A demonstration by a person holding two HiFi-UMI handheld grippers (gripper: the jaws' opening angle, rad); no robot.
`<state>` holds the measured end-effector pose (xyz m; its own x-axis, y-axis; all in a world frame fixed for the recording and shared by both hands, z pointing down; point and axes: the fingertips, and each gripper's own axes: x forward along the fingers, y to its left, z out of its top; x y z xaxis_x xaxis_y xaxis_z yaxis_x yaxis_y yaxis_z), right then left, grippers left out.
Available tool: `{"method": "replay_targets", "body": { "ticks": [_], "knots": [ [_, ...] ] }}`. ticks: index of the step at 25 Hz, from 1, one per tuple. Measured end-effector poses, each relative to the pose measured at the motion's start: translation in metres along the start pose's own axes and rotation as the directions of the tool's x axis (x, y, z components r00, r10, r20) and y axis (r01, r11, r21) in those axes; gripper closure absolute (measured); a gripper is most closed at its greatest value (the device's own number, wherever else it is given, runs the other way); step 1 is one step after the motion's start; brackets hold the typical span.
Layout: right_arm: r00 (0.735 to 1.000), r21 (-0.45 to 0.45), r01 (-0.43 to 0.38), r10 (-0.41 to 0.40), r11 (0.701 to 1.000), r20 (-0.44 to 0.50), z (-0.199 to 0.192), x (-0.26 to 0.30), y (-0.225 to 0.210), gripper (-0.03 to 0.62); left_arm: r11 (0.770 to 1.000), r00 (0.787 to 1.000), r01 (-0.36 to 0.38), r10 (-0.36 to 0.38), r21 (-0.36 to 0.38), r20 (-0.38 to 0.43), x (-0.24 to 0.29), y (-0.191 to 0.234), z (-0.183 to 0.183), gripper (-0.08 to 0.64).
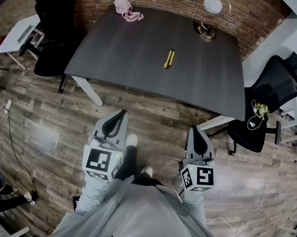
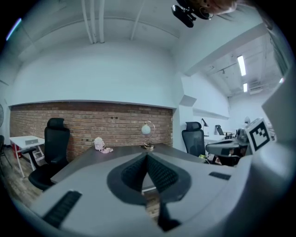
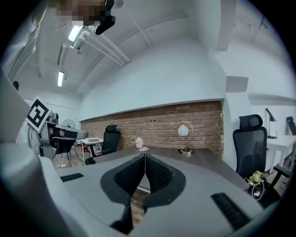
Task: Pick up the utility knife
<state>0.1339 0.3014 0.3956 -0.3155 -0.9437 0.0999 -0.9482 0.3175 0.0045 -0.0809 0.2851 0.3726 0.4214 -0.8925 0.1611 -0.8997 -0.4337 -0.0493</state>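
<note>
A yellow and black utility knife lies near the middle of the dark table in the head view. Both grippers hang over the wooden floor, well short of the table's near edge. My left gripper is shut, its ribbed pads meeting at the tips with nothing between them. My right gripper is shut too, pads pressed together and empty. The knife is hidden behind the jaws in both gripper views.
A globe lamp stands at the table's far right, a pink object at its far left. Black office chairs sit left and right of the table. A brick wall runs behind. Cables lie on the floor.
</note>
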Motion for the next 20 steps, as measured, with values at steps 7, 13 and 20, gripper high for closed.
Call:
{"method": "replay_targets", "body": {
  "ticks": [7,13,20],
  "knots": [
    [1.0,0.001,0.029,-0.029,1.0,0.0,0.017,0.096,-0.013,0.574,1.0,1.0,0.025,-0.025,0.001,0.012,0.078,0.059,0.019,0.541],
    [0.998,0.015,0.059,-0.059,0.998,-0.003,0.026,0.159,-0.013,0.574,0.998,0.998,0.065,-0.065,0.006,0.01,0.126,0.104,0.029,0.541],
    [0.993,0.026,0.118,-0.118,0.993,-0.009,0.032,0.202,-0.015,0.574,0.991,0.991,0.131,-0.131,0.011,0.008,0.171,0.135,0.035,0.541]
  ]
}}
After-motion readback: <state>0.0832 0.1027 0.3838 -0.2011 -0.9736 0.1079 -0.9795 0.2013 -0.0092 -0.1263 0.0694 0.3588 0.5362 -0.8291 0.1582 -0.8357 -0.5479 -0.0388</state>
